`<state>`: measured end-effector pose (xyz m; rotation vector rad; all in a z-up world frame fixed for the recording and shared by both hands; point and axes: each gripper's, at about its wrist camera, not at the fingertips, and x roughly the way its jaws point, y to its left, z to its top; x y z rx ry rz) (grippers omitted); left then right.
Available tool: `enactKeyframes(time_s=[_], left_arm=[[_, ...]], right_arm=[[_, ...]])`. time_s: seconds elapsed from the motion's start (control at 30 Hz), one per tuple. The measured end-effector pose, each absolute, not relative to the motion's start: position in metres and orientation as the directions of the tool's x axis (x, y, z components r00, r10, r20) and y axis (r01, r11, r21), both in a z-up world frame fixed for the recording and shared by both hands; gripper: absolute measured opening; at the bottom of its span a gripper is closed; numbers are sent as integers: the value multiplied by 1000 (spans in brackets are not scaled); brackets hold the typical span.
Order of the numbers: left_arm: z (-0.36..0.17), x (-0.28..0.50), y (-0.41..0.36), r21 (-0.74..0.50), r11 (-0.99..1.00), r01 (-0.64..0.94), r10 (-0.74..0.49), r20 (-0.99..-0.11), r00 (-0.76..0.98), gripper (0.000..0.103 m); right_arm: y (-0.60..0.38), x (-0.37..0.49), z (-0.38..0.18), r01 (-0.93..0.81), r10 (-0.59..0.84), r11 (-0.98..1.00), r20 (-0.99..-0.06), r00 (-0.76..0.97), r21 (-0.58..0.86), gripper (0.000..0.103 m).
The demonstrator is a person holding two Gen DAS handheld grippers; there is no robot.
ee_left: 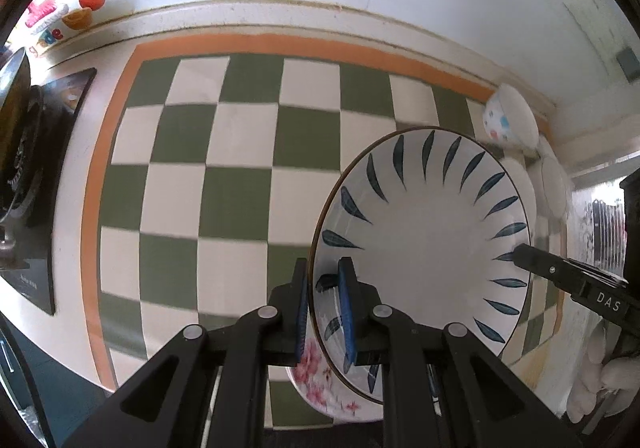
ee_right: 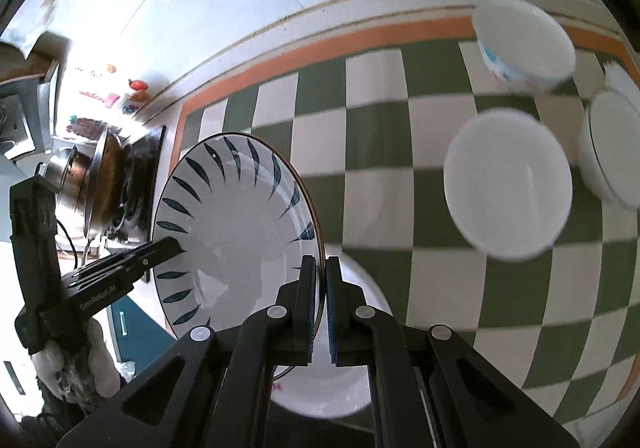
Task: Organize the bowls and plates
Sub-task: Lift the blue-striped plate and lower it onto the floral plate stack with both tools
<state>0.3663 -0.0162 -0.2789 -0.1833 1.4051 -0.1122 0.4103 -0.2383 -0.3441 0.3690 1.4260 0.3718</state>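
Blue leaf marks run all around the inside of the big plate (ee_left: 424,248), and both claws hold it up over the checked cloth (ee_left: 240,176) on the bench (ee_left: 68,184). The left claw (ee_left: 326,312) pinches the rim on one side, one pad inside the plate and one outside. The right claw (ee_right: 319,312) pinches the other side of the rim the same way, and its pads are very close together with the thin edge between them.

Under the plate sits another plate with pink flowers (ee_left: 316,380). My guess is the blue one is about to go on top of it, or is being lifted off it.

Further off stand a plain white bowl (ee_right: 508,184), a dotted bowl (ee_right: 520,44) near the wall, and one more white bowl (ee_right: 612,152) at the edge of the view.

What could go wrong? Each claw grips only a small bit of smooth rim. If one claw pulls away or lets go first, the plate could tip, slip out, and bang down on the flower plate. Both could chip.
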Motion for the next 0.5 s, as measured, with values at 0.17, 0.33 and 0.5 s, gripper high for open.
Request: enactKeyframes(time_s=[0.17, 0.33, 0.5], left_arm=[[-293, 338, -20, -191, 981, -24, -186, -974, 126, 12], [-317, 318, -22, -187, 982, -28, -184, -980, 76, 12], [-340, 308, -27, -181, 983, -38, -180, -983, 41, 12]], right_arm=[[-243, 378, -361, -25, 465, 885, -883, 65, 465, 6], [-242, 357, -384, -16, 456, 890, -890, 27, 455, 6], [-245, 343, -411, 7, 455, 890, -890, -3, 455, 6]])
